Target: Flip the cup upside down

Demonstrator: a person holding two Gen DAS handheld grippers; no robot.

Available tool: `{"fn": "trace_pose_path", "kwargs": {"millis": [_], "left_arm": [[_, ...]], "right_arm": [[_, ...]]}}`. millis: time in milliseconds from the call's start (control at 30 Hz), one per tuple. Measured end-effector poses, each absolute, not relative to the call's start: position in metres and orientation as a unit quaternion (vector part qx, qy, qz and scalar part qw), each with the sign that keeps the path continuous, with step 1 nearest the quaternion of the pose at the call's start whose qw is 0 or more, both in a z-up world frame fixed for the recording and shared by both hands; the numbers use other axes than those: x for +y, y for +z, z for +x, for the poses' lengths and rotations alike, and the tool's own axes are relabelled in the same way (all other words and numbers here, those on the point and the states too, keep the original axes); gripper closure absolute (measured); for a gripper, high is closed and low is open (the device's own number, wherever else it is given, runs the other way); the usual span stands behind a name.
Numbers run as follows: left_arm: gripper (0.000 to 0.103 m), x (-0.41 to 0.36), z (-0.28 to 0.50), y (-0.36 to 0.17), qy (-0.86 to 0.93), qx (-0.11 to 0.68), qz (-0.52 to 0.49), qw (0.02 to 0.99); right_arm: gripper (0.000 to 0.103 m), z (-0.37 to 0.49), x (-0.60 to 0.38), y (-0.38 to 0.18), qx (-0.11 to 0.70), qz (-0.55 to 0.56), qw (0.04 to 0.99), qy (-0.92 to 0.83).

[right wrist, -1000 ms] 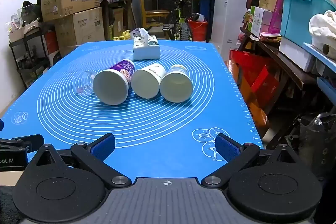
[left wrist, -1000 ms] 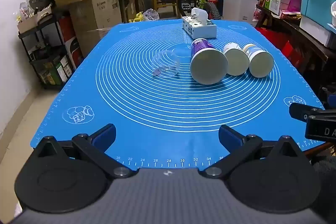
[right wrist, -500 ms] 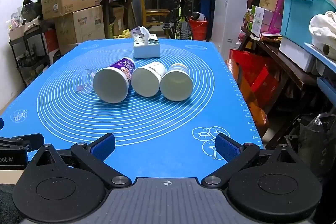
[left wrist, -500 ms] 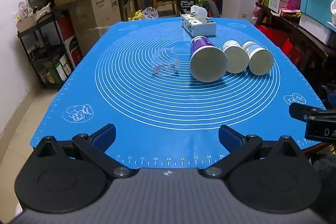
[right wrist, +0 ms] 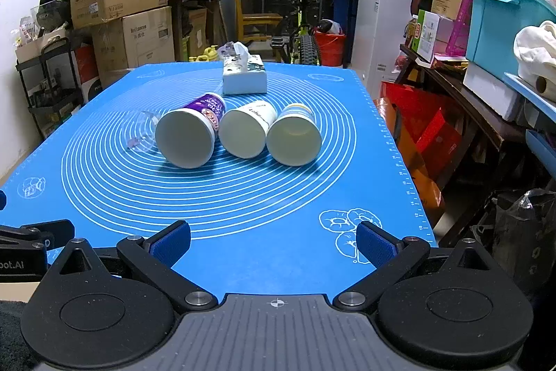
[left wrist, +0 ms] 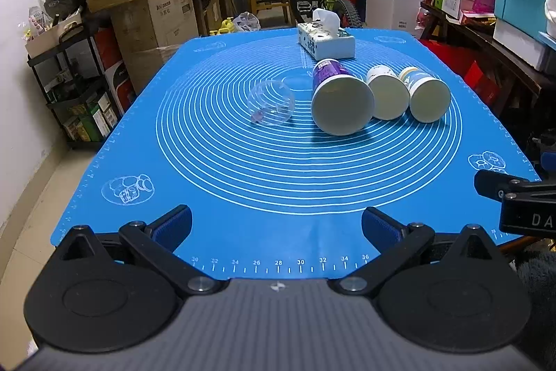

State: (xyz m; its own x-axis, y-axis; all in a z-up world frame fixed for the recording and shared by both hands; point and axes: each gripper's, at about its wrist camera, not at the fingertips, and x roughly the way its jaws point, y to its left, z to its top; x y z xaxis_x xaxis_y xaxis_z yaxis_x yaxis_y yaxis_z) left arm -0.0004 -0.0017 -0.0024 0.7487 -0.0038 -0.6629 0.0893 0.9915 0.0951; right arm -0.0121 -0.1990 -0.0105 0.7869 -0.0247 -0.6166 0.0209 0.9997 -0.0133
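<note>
Cups lie sideways: purple cup [left wrist: 338,99] beside clear cup [left wrist: 272,104], before tissue box [left wrist: 326,39]; left gripper [left wrist: 276,225] and right gripper [right wrist: 272,240] fingers spread, empty

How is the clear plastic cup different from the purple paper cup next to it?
The clear cup is see-through; the purple cup is opaque, with a printed purple wall. The clear cup looks shorter and rounder, the purple cup taller and wider-mouthed. Both lie on their sides on the blue mat.
</note>
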Motion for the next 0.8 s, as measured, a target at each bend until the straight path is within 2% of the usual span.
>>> {"fn": "trace_pose_path", "kwargs": {"millis": [800], "left_arm": [[0.001, -0.0016, -0.0016, 0.0062, -0.026, 0.344, 0.065, 0.936]], "right_arm": [[0.002, -0.0124, -0.1957, -0.0062, 0.322, -0.016, 0.946, -0.007]]}}
